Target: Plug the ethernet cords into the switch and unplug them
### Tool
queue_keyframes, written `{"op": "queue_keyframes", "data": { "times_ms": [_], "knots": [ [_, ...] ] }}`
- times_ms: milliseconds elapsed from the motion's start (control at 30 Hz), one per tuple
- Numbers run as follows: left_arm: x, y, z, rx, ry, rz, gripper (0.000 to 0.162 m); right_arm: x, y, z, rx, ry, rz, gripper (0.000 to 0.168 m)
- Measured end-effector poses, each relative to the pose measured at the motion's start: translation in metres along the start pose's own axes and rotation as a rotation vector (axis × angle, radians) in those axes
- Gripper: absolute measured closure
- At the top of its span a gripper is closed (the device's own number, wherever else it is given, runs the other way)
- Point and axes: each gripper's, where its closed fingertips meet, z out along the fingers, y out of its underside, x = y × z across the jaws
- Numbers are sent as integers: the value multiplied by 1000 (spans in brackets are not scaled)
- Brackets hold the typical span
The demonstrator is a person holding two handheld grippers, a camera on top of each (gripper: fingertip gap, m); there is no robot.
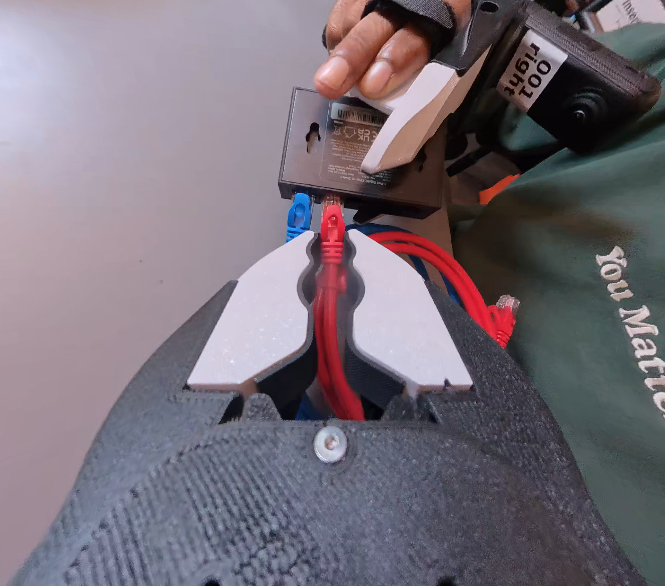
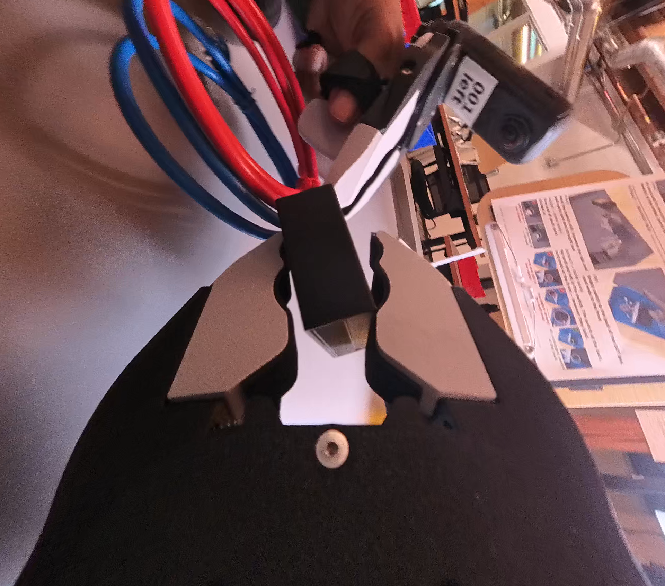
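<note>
— How many cords do we count at the switch [image 1: 360, 151]?

— Two: one blue cord [image 1: 297, 213] seated in a port, one red cord [image 1: 331, 237] at the next port, our left gripper [image 1: 329, 241] pinching its boot.

— And the switch?

— Held in the air, our right gripper [image 2: 329, 266] clamped across its black body. A second red plug [image 1: 505, 311] dangles free.

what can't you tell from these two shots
- Right wrist view: the switch shows end-on, so its ports are hidden by its own body.
- Left wrist view: whether the red plug is fully seated; the port's depth is hidden.
- Left wrist view: the blue cord runs behind the left tongs.
- Both views: the background is blurred.
</note>
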Motion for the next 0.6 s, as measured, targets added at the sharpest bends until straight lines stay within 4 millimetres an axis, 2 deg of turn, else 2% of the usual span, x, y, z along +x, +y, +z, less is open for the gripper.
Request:
{"op": "queue_keyframes", "data": {
  "times_ms": [33,167,267,400,600],
  "knots": [
    [0,0,-1,10,20,-24,150,4,2,-1,-10,16,10,125],
    [2,1,-4,13,79,-51,150,13,16,-6,-56,12,69,126],
    [4,4,-1,-8,70,-42,150,7,30,-8,-102,-42,74,131],
    [3,8,4,-21,63,-35,151,-7,35,-5,-145,-108,23,137],
    [7,5,2,16,93,2,151,-8,29,-6,-70,-108,44,139]
  ]
}}
